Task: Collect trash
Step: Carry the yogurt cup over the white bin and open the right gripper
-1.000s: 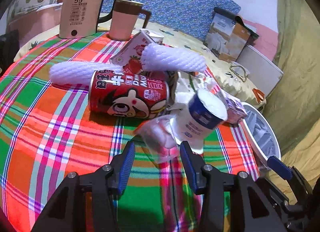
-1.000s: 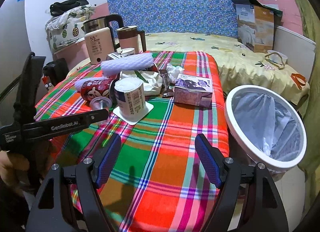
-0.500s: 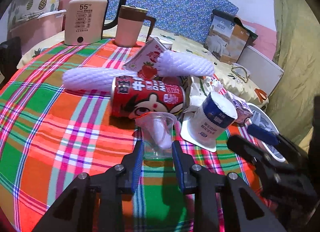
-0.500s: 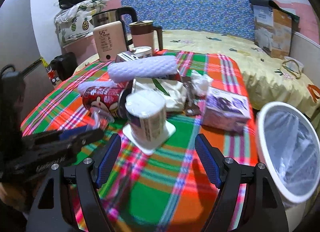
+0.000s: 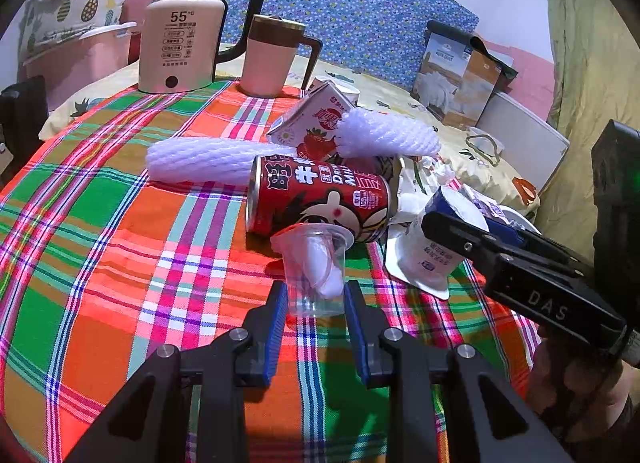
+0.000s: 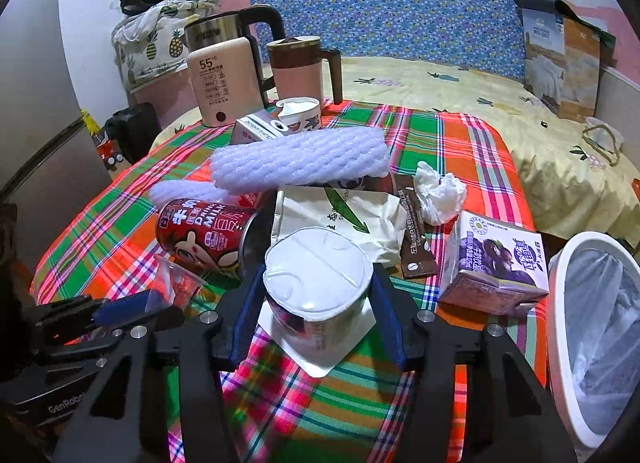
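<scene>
My left gripper (image 5: 315,305) is shut on a clear plastic cup (image 5: 314,269) with white tissue inside, held by its base on the plaid tablecloth (image 5: 120,247). A red milk can (image 5: 320,199) lies just behind it. My right gripper (image 6: 318,303) is open, its fingers on either side of a white yogurt cup (image 6: 318,283) that stands upside down on its peeled lid. The yogurt cup (image 5: 436,247) also shows in the left wrist view. A white bin with a liner (image 6: 596,335) stands at the table's right edge.
More trash lies behind: two white foam nets (image 6: 300,159), a strawberry milk carton (image 5: 316,119), a crumpled paper bag (image 6: 344,219), a tissue wad (image 6: 440,191), a coffee sachet (image 6: 416,235), a purple carton (image 6: 500,263). A kettle (image 5: 184,39) and mug (image 5: 272,55) stand far back.
My left gripper has closed on the clear cup. My right gripper has moved forward so that its open fingers now flank the yogurt cup.
</scene>
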